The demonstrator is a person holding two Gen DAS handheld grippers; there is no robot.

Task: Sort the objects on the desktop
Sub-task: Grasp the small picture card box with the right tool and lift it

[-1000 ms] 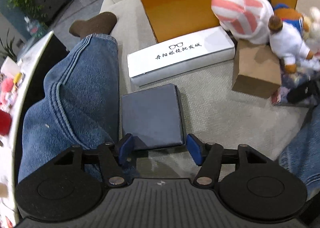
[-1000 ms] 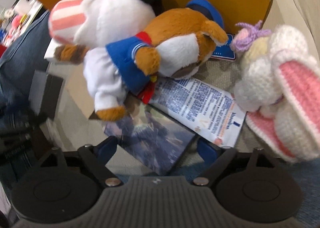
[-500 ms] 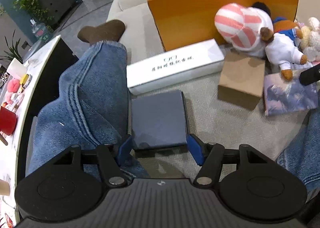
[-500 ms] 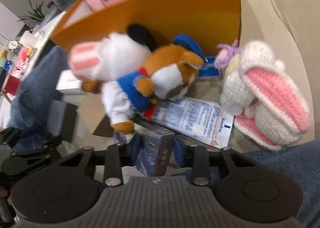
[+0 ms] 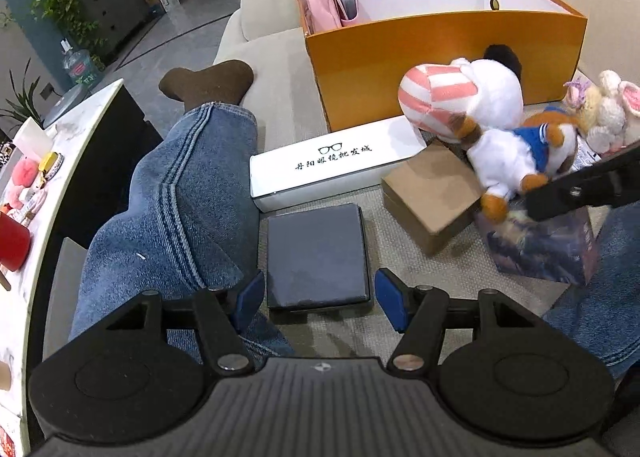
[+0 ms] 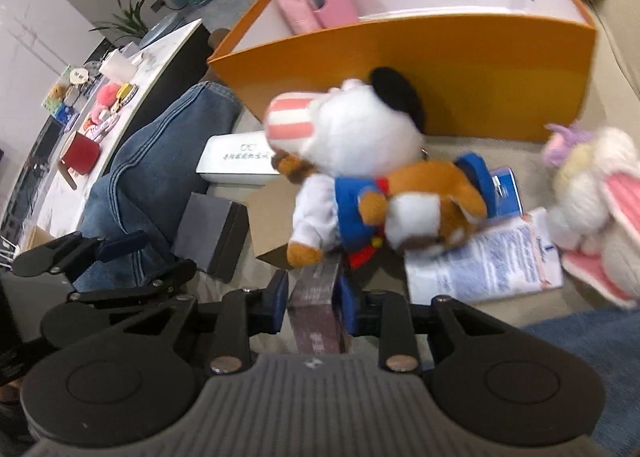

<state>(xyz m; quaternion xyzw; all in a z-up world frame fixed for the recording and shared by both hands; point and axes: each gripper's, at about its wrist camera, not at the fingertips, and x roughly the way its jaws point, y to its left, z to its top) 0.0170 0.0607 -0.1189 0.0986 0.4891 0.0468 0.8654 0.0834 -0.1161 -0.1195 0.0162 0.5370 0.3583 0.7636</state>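
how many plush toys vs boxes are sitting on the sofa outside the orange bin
plush toys: 3 (striped-hat plush, sailor plush, crochet bunny)
boxes: 4 (white glasses box, dark flat box, brown carton, printed box)
total: 7

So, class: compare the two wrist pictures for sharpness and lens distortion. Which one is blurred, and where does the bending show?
Left wrist view: mostly sharp, the print on the white glasses box is readable; fisheye curves the pale tabletop edge at left. Right wrist view: motion-blurred throughout, the striped-hat plush and crocheted bunny are smeared; the orange box bows at its rim.
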